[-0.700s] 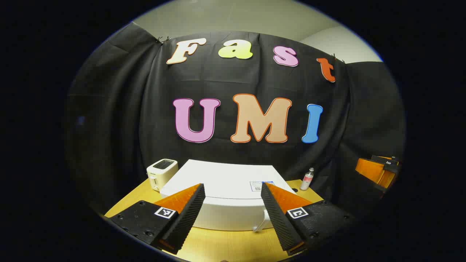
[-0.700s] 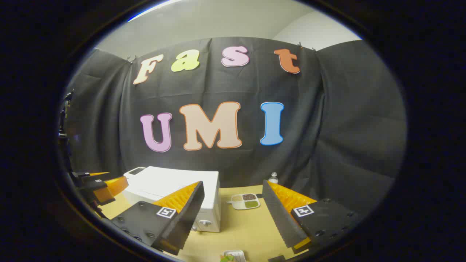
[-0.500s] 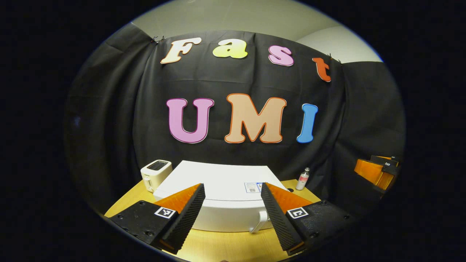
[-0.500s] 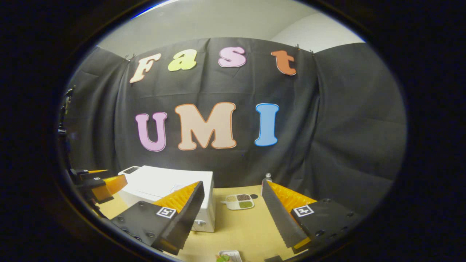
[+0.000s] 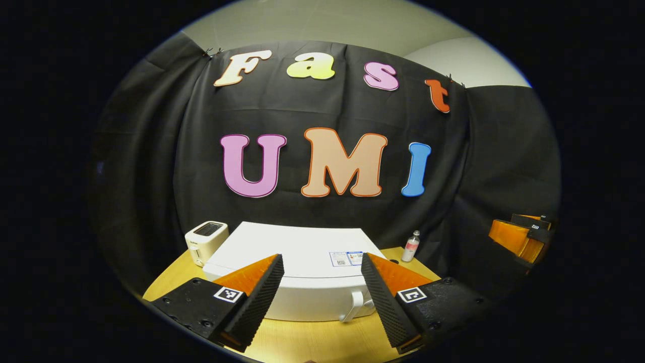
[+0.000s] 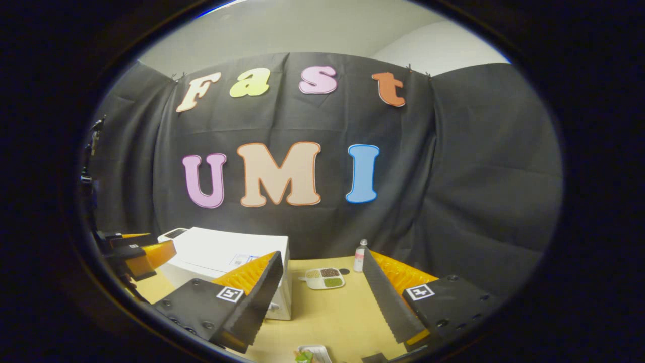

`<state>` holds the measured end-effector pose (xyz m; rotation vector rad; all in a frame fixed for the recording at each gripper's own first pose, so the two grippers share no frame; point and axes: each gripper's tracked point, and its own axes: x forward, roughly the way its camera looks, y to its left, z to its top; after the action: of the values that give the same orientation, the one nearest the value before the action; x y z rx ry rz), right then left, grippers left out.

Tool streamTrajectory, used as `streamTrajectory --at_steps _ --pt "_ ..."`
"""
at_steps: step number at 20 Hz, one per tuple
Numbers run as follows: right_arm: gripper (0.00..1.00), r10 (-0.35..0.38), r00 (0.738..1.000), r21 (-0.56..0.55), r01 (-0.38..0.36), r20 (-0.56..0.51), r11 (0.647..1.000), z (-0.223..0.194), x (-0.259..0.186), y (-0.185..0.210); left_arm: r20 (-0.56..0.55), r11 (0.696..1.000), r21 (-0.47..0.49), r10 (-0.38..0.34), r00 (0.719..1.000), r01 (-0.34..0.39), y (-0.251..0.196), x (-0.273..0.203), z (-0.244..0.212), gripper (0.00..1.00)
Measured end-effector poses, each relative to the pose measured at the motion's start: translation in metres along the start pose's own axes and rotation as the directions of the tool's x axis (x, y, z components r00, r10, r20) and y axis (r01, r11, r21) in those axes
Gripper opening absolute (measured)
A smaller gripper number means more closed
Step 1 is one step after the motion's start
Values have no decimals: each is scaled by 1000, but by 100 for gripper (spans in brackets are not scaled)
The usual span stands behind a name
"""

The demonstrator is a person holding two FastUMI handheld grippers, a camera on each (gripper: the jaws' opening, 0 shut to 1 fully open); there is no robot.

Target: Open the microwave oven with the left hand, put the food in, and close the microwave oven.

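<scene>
Left gripper view: left gripper (image 5: pixel 322 297) spread wide, pinching nothing. White microwave (image 5: pixel 292 252) dead ahead on the wooden table (image 5: pixel 312 343), door shut, seen from above its top. Door handle (image 5: pixel 354 305) just inside the right-hand finger, long axis upright, a little below and forward of the tips. Toaster (image 5: pixel 205 242) behind on the left, small bottle (image 5: pixel 411 246) behind on the right. Other gripper far off at the right edge.

Right gripper view: right gripper (image 6: pixel 322 302) likewise spread and empty. Microwave lying left of the jaws; food dish (image 6: pixel 312 354) at the bottom edge, close beneath. Sectioned tray (image 6: pixel 324 278) farther back.

Judged nearer the handle: left gripper, needing a slight rightward, downward approach.
</scene>
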<state>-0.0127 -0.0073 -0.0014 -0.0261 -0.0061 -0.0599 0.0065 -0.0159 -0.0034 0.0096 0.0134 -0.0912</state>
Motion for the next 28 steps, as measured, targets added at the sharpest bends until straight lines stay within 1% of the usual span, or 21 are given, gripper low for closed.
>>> streamTrajectory --at_steps 5,6,7,8,9,10,11,12,13,16,19,23,24,25,28 --pt "96 42 999 25 -41 -24 999 -12 -1 16 -15 1000 17 9 1000 -9 4 -5 -7 96" --pt "100 55 998 30 -54 -34 998 -17 -1 20 -20 1000 16 12 1000 -12 5 -6 -9 96" --pt "96 68 997 33 -67 -41 997 -20 -1 23 -20 1000 16 17 1000 -17 6 -7 -10 96" --pt "100 77 996 29 -76 -47 997 -22 -1 24 -22 1000 18 20 1000 -20 7 -9 -12 96" --pt "100 83 995 21 -82 -54 996 -25 0 23 -26 1000 20 25 999 -24 8 -8 -14 96" --pt "96 84 995 14 -83 -56 996 -26 1 23 -37 999 22 33 999 -32 11 -9 -19 96" --pt "100 83 995 8 -83 -55 997 -27 1 22 -50 999 20 37 998 -36 13 -10 -25 96" --pt "100 81 995 7 -80 -57 997 -28 1 21 -63 999 14 39 997 -38 14 -10 -30 96" --pt "96 79 995 12 -79 -61 997 -31 0 20 -72 999 8 39 997 -39 13 -12 -35 96" --pt "96 85 992 34 -82 -91 996 -43 -2 17 -114 999 0 54 992 -54 16 -13 -54 96" --pt "96 69 990 30 -66 -121 997 -52 -3 5 -150 998 6 58 987 -58 16 -13 -69 96" --pt "96 43 989 39 -38 -139 999 -57 -4 -6 -212 1000 2 25 977 -25 4 -6 -99 96" --pt "100 38 989 43 -32 -144 999 -58 -4 -8 -234 1000 5 15 972 -14 0 -4 -110 96" --pt "96 35 988 47 -29 -149 998 -60 -5 -10 -256 1000 10 4 967 -1 -4 -2 -120 96" --pt "96 28 986 53 -19 -165 998 -65 -8 -14 -325 999 22 -32 945 41 -17 6 -155 96"
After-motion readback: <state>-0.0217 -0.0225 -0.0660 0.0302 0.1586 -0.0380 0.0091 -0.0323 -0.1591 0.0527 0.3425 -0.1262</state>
